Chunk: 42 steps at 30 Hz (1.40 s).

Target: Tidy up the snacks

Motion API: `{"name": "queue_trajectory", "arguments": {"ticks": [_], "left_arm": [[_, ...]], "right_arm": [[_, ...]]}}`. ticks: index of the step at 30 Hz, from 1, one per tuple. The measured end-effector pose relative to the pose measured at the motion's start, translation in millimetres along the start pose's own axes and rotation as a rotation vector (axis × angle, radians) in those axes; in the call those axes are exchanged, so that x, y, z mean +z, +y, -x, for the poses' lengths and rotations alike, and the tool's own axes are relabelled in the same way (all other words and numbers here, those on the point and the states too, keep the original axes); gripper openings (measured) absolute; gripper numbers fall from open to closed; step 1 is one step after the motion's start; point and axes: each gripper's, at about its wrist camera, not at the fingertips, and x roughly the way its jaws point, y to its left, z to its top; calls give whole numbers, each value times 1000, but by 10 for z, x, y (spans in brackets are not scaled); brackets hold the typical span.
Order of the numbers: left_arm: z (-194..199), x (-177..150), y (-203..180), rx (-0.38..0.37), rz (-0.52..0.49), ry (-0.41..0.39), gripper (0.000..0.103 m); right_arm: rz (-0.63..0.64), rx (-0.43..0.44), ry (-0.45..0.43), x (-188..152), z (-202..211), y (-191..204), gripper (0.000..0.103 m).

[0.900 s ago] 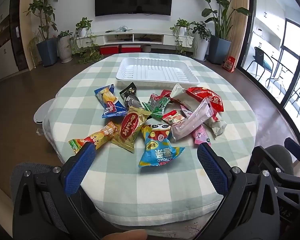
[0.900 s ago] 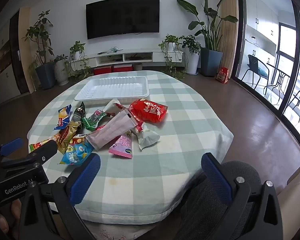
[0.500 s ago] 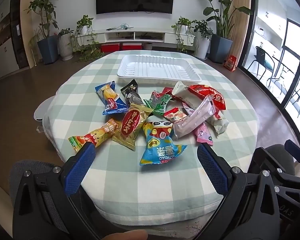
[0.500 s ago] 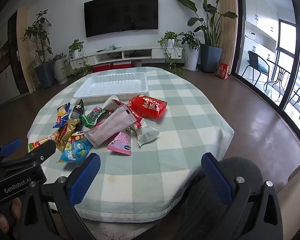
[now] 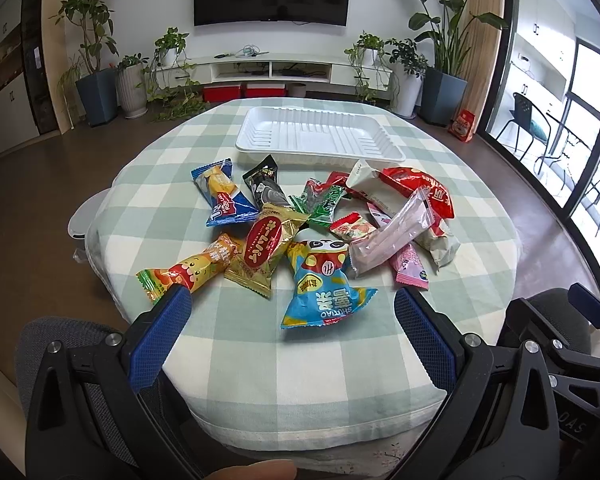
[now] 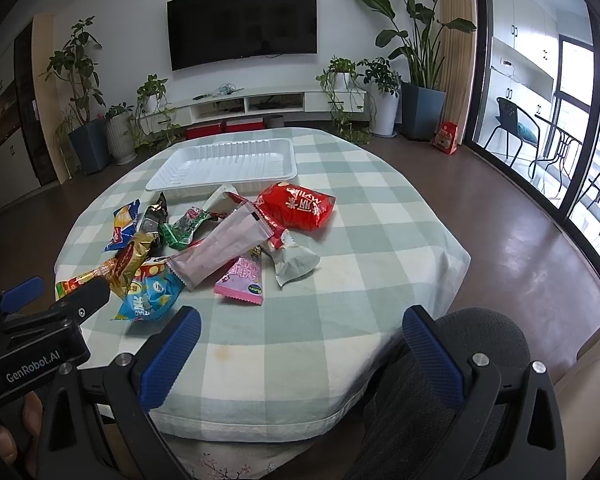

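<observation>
Left wrist view. The left tongs (image 5: 292, 304) stand released at the bottom of the frame, fingers wide apart and holding nothing. The left finger (image 5: 160, 336) tip lies just beside the orange pack (image 5: 188, 270) at lower left of the pile. Going right: the gold pack (image 5: 266, 246) overlaps the orange one; the blue pack (image 5: 220, 196) sits above them; the black pack (image 5: 266, 186) lies beside it. The panda pack (image 5: 322, 286) lies at frame centre, nearest the gap between the fingers, apart from both. Further right lie the green pack (image 5: 320, 202), the clear sleeve (image 5: 392, 236), the pink pack (image 5: 410, 266) and the red bag (image 5: 424, 190). The white tray (image 5: 320, 156) stands beyond the pile, upper centre, with nothing in it. All rest on the checked counter (image 5: 300, 360).

Right wrist view. The right tongs (image 6: 300, 320) stand released at the bottom, gripping nothing, over the near counter edge. The snack pile lies up and left of them, well apart from the right finger (image 6: 432, 360); the panda pack (image 6: 152, 296) is near the left finger (image 6: 172, 356). The left tongs' body shows at the lower left edge.
</observation>
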Motion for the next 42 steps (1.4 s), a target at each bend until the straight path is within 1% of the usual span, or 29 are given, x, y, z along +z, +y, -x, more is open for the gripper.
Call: {"name": "queue_trajectory", "arguments": {"ticks": [8,42], "left_arm": [[-3,2,2,0,1,2,103],[-9,6,-1,1,3,6,103]], "right_arm": [[2,0,11,-46,-19,10,103],[1,0,20,-29,-41,7,103]]}}
